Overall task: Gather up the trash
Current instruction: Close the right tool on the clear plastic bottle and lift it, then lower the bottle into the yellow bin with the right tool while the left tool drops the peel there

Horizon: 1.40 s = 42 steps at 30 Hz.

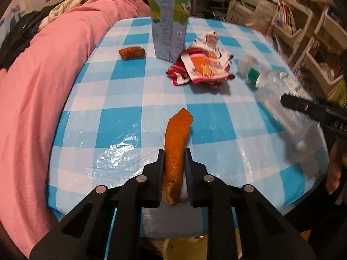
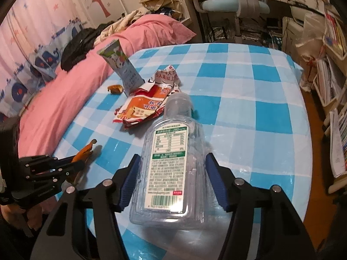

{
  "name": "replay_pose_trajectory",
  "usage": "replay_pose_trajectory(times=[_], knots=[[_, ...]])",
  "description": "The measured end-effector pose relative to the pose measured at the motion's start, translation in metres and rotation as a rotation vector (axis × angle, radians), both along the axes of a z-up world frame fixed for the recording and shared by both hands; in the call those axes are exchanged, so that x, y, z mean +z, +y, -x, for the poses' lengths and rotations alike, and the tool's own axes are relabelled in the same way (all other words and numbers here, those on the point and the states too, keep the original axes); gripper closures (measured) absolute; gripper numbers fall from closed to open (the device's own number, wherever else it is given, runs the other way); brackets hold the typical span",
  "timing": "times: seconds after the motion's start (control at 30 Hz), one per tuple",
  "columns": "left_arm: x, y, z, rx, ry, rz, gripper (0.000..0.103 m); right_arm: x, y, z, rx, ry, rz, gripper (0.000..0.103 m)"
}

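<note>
Left hand-held gripper: clenched on the long orange peel, pads pressing both sides of its near half
Peel's long axis: runs straight away from the left hand-held gripper, in line with its fingers; far tip curls up above the worktop
Right hand-held gripper: jaws stand either side of the clear plastic bottle; the left pad looks to touch the bottle wall, a sliver of gap shows at the right pad, so I judge it not yet a firm grip
Bottle's long axis: lies on its side, base toward the right hand-held gripper, capless neck pointing away toward the crumpled snack wrapper
Which hand is nearer what: left has the peel, right has the bottle; neither needs to cross over
Remaining trash: wrapper just beyond the bottle neck, upright drink carton behind it, small orange peel piece left of the carton near the pink bedding
Coming move, as judged: right needs to finish closing across the bottle's short width before lifting; left can lift straight up
Risk: the smooth bottle may slip or roll toward the worktop's near edge
</note>
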State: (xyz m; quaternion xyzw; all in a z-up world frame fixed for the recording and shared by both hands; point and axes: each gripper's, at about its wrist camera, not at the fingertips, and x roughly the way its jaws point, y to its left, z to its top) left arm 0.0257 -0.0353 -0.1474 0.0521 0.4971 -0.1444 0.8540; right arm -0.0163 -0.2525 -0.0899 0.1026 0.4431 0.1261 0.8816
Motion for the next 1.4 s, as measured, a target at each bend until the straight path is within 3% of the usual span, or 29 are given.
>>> replay_pose_trajectory(times=[0.2, 0.47, 0.9, 1.13, 1.4], knots=[[0.018, 0.018, 0.001, 0.042, -0.043, 0.153, 0.086, -0.003, -0.002, 0.001, -0.007, 0.017, -0.033, 0.044], [0.02, 0.018, 0.002, 0.053, -0.055, 0.158, 0.086, -0.008, 0.013, 0.003, 0.022, 0.016, 0.096, 0.045], [0.039, 0.031, 0.026, 0.091, -0.147, 0.191, 0.086, 0.014, 0.008, 0.044, 0.07, -0.094, -0.249, 0.048], [0.048, 0.037, 0.048, 0.123, -0.2, 0.206, 0.086, 0.018, 0.018, 0.068, 0.121, -0.112, -0.331, 0.048], [0.052, 0.04, 0.066, 0.135, -0.229, 0.207, 0.086, 0.016, 0.031, 0.088, 0.179, -0.089, -0.353, 0.048]])
